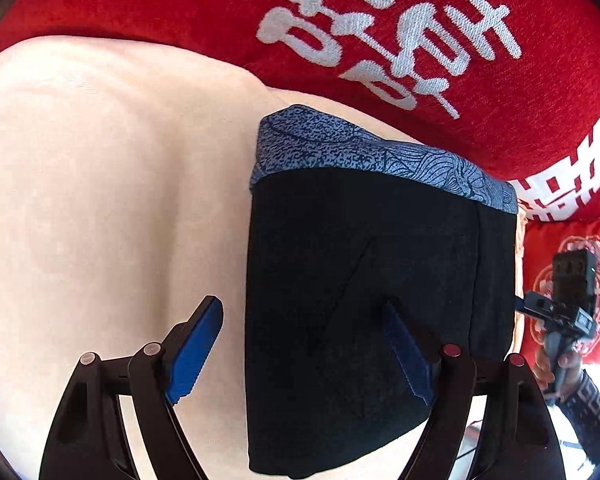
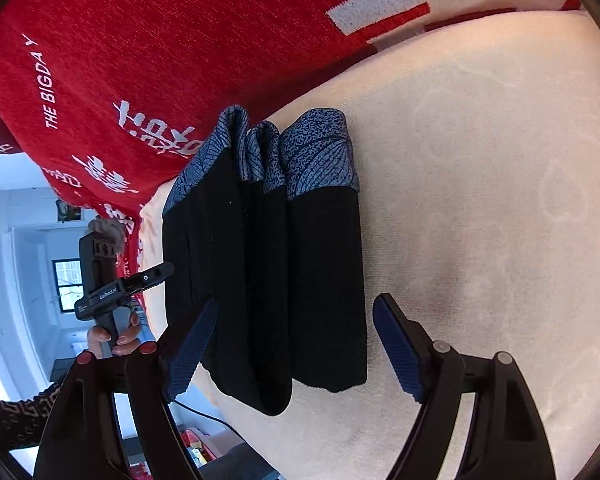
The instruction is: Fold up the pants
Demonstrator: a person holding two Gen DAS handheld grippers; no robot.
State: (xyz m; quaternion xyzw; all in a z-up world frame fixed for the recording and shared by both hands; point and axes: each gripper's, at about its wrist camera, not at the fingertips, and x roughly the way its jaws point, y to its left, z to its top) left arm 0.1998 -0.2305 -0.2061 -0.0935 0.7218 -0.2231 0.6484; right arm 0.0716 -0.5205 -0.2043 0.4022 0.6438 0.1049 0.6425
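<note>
The pants (image 2: 268,264) are seen already folded into a compact stack near the cream cushion's (image 2: 500,160) back edge, against the red blanket (image 2: 140,60), while both the left gripper (image 1: 304,344) and right gripper (image 2: 296,344) are spread wide and empty, so little appears left.

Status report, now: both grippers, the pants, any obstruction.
Left gripper open, right gripper open, neither gripping. Pants folded into black stack, blue patterned cuffs on top, on cream cushion. Nothing in the way.
</note>
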